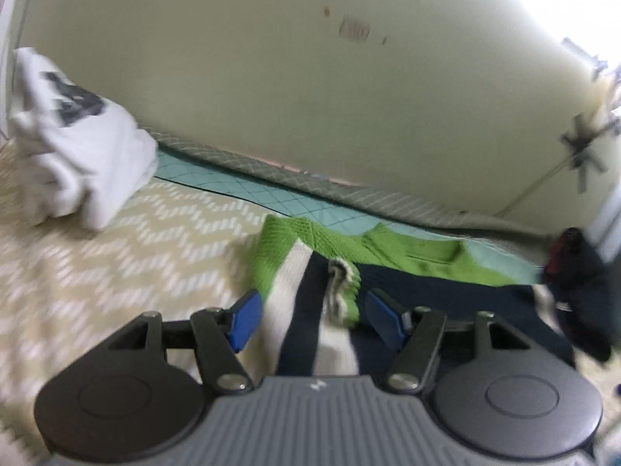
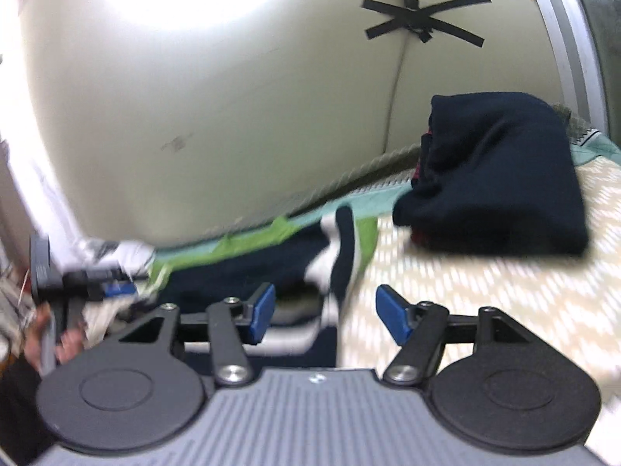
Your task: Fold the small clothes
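A small knit garment [image 1: 407, 268] in green, navy and cream stripes lies spread on the bed. My left gripper [image 1: 310, 316] is open, its blue pads on either side of a cream and navy striped sleeve with a rumpled cuff [image 1: 341, 291]. In the right wrist view the same garment [image 2: 271, 260] lies ahead and left. My right gripper [image 2: 326, 316] is open over its striped right edge [image 2: 341, 256], holding nothing. The left gripper [image 2: 116, 289] and the hand holding it show at the far left of that view.
A folded white garment [image 1: 81, 147] with a dark print sits at the back left of the bed. A dark navy bundle [image 2: 500, 171] lies at the back right. The bedspread [image 1: 116, 256] has a beige zigzag pattern. A pale wall [image 1: 271, 77] runs behind the bed.
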`<act>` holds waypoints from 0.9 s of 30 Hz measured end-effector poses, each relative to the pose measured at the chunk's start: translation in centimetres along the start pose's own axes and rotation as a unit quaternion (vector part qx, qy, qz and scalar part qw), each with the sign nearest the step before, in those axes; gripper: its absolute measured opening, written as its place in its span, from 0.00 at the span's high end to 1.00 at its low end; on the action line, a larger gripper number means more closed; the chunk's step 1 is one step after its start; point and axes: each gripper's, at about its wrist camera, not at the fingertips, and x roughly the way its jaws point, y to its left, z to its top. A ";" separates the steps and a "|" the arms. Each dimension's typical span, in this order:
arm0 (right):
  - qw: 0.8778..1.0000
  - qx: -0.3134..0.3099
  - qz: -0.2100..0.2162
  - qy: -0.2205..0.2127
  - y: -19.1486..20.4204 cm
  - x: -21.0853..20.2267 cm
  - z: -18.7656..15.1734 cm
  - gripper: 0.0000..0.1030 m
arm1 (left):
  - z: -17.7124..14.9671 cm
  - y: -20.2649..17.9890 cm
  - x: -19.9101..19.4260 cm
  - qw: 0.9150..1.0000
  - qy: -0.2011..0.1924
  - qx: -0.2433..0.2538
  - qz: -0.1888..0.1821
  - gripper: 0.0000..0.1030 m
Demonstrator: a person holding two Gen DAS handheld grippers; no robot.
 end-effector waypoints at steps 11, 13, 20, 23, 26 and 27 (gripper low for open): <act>0.995 -0.006 0.071 0.072 -0.2 -7.5 -6.3 0.48 | -12.0 3.5 -17.3 0.998 0.039 0.044 -0.006 0.33; 0.994 -0.004 0.078 0.082 -0.3 -8.3 -7.0 0.51 | -14.3 3.5 -18.9 0.998 0.046 0.038 -0.001 0.31; 0.987 0.012 0.115 0.112 -0.3 -11.3 -9.3 0.55 | -19.5 3.7 -23.0 0.999 0.052 0.008 -0.012 0.30; 0.984 0.017 0.125 0.126 -0.5 -12.4 -10.6 0.55 | -20.1 3.1 -24.1 0.998 0.056 0.010 -0.021 0.30; 0.980 0.024 0.146 0.135 -0.5 -13.7 -11.9 0.53 | -20.6 3.3 -24.2 0.996 0.069 -0.018 -0.046 0.30; 0.979 0.023 0.149 0.136 -0.6 -13.9 -12.1 0.48 | -20.8 3.5 -23.9 0.994 0.076 -0.038 -0.067 0.30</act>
